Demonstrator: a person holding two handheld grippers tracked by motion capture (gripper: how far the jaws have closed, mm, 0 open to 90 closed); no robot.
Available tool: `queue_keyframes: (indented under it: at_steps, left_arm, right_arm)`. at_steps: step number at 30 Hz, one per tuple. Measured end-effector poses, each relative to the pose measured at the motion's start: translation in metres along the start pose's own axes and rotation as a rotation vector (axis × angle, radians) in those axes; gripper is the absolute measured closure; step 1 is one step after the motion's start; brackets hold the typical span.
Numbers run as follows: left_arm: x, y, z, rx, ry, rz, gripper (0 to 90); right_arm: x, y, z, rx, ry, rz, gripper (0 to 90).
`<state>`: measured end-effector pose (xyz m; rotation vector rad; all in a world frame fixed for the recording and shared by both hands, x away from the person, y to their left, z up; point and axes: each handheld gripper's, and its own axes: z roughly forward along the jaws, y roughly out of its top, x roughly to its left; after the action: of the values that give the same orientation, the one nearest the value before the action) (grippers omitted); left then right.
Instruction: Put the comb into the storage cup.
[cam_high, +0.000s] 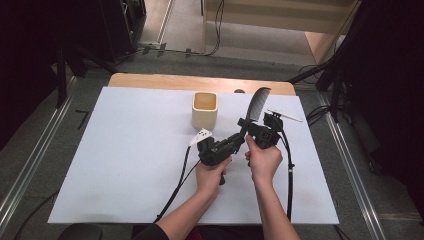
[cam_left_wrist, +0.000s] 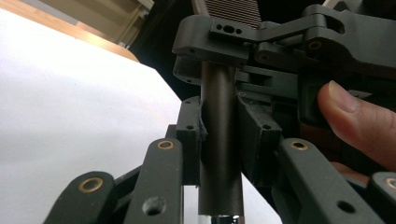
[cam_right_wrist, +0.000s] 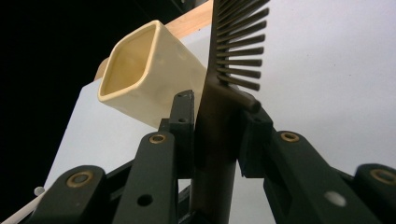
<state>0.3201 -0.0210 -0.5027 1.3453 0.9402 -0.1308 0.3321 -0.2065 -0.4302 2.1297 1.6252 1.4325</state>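
Observation:
Both grippers hold a black comb (cam_high: 257, 103) above the white table, teeth end pointing away from the person. My left gripper (cam_high: 238, 137) is shut on the comb's round handle (cam_left_wrist: 219, 140), low on its length. My right gripper (cam_high: 249, 123) is shut on the comb (cam_right_wrist: 219, 116) just below the first teeth (cam_right_wrist: 238, 51). In the left gripper view the right gripper (cam_left_wrist: 280, 42) sits right above my own jaws, with a thumb (cam_left_wrist: 355, 116) on it. A cream square cup (cam_high: 205, 110) stands upright just left of the comb, and shows beyond the jaws as the cup (cam_right_wrist: 149, 74) in the right gripper view.
A thin white stick (cam_high: 285, 115) lies on the white board (cam_high: 125, 160) to the right of the comb. The wooden table edge (cam_high: 150, 80) runs along the back. Cables (cam_high: 289, 170) trail from both grippers toward the person.

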Motion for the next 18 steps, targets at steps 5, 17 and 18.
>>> queue_keyframes:
  at_steps: [5,17,18]
  left_arm:
    - [0.004,0.003,-0.002,0.029,0.010,-0.028,58.4]
    - [0.004,0.019,-0.017,0.130,0.046,-0.001,50.7]
    - [0.005,0.020,-0.018,0.140,0.050,-0.001,50.6]
  right_arm:
    - [0.001,0.000,0.000,-0.012,-0.006,-0.033,69.9]
    - [0.000,-0.001,0.003,-0.029,-0.050,-0.108,69.9]
    - [0.000,-0.001,0.003,-0.033,-0.054,-0.114,69.9]
